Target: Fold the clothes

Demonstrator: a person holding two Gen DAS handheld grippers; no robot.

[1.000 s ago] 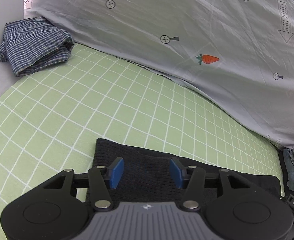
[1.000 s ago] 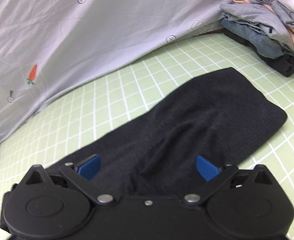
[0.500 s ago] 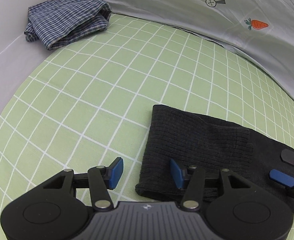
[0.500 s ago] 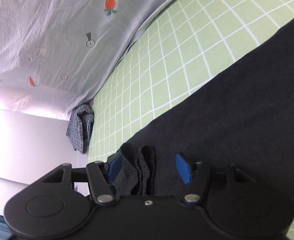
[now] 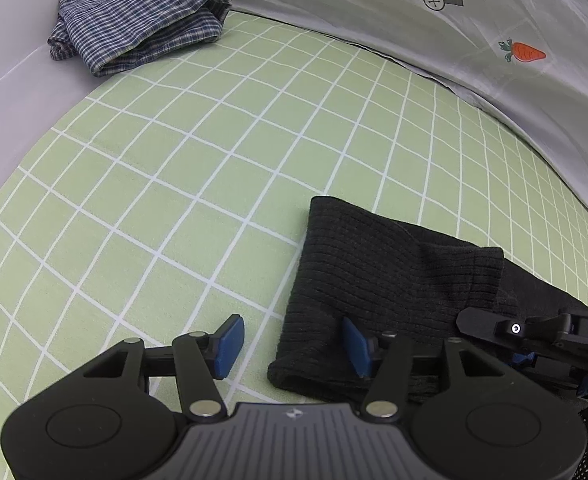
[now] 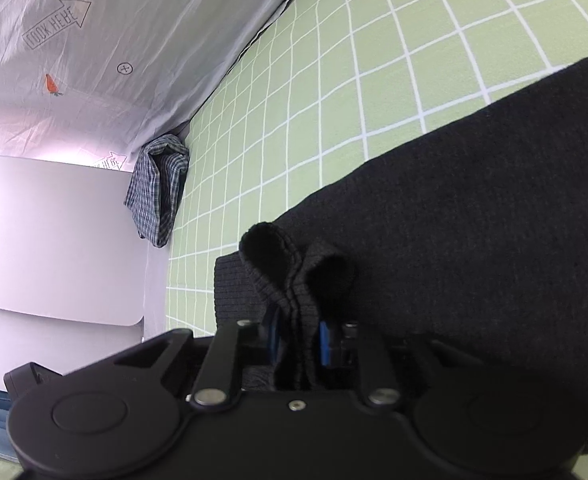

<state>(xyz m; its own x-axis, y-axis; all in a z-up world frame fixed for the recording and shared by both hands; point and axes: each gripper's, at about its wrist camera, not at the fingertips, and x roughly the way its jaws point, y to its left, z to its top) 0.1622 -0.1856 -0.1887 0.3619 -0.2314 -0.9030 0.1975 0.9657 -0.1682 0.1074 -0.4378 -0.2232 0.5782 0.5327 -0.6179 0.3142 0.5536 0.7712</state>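
Observation:
A black ribbed knit garment (image 5: 377, 280) lies on the green checked sheet (image 5: 198, 152). My left gripper (image 5: 292, 344) is open, low over the sheet, with its right pad over the garment's near left corner and its left pad over bare sheet. My right gripper (image 6: 299, 338) is shut on a bunched fold of the black garment (image 6: 473, 208), which sticks up between the blue pads. The right gripper's body also shows in the left wrist view (image 5: 541, 332), on the garment at the right.
A folded blue plaid shirt (image 5: 138, 20) lies at the far left of the sheet; it also shows in the right wrist view (image 6: 158, 188). A grey printed cover (image 5: 413, 8) runs along the far side. A pale panel (image 6: 54, 240) stands left.
My right gripper has closed on the garment's edge fold, which it only straddled half a second ago. My left gripper has shifted left, off the garment's middle toward its corner.

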